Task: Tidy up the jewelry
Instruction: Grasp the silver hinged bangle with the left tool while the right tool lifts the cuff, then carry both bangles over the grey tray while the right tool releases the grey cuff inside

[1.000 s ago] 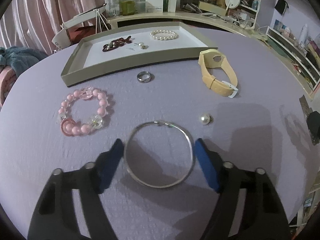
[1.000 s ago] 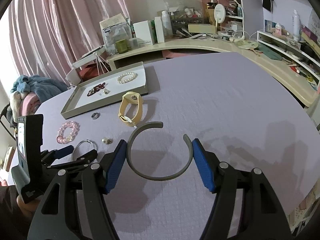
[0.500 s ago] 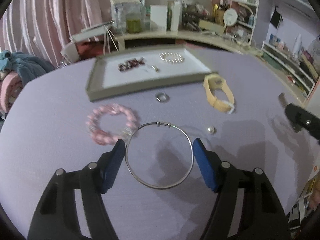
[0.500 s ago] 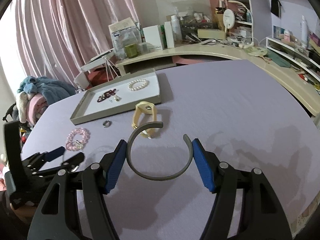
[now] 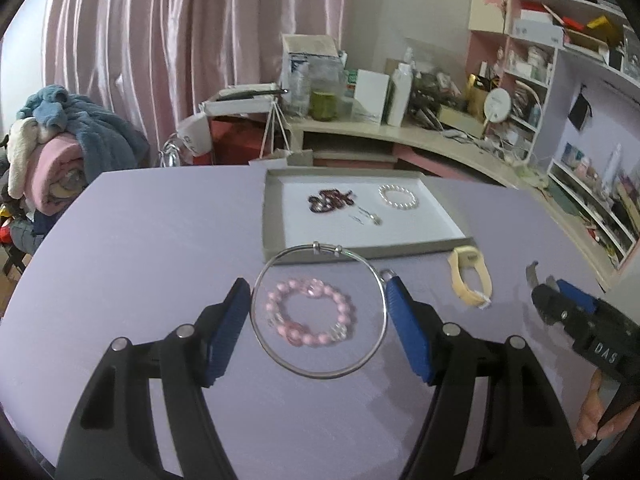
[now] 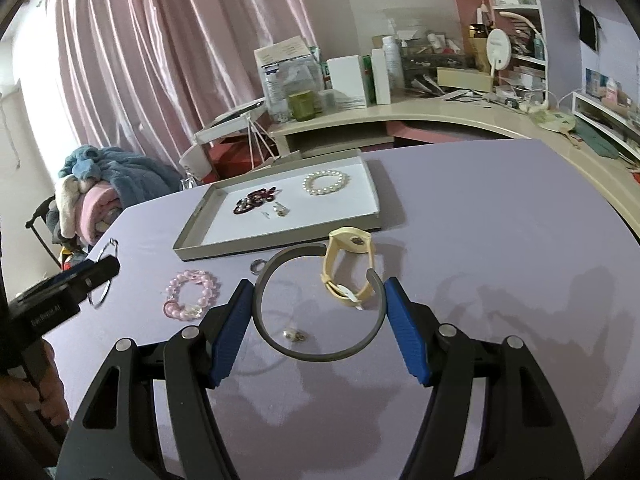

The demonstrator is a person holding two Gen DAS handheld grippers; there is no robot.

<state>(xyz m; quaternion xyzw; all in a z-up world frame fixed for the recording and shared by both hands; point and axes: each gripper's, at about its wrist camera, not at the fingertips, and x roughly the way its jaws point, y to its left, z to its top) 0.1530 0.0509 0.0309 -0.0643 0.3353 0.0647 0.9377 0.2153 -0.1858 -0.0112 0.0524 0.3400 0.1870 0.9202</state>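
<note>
Between the blue pads of our left hand-held gripper (image 5: 318, 314) we log one silver bangle (image 5: 320, 374), pinched and raised above the pink bead bracelet (image 5: 310, 312). Our right hand-held gripper (image 6: 319, 326) pinches a grey open cuff (image 6: 320, 354) over the lilac surface (image 6: 500, 240), near the yellow watch strap (image 6: 348, 268) and grey tray (image 6: 280, 246).

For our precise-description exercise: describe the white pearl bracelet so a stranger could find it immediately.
Start at the shallow grey tray on the purple table. On its white floor, the pearl bracelet lies in the far right corner. It is the tray's only white ring; its neighbours are dark red beads.
</note>
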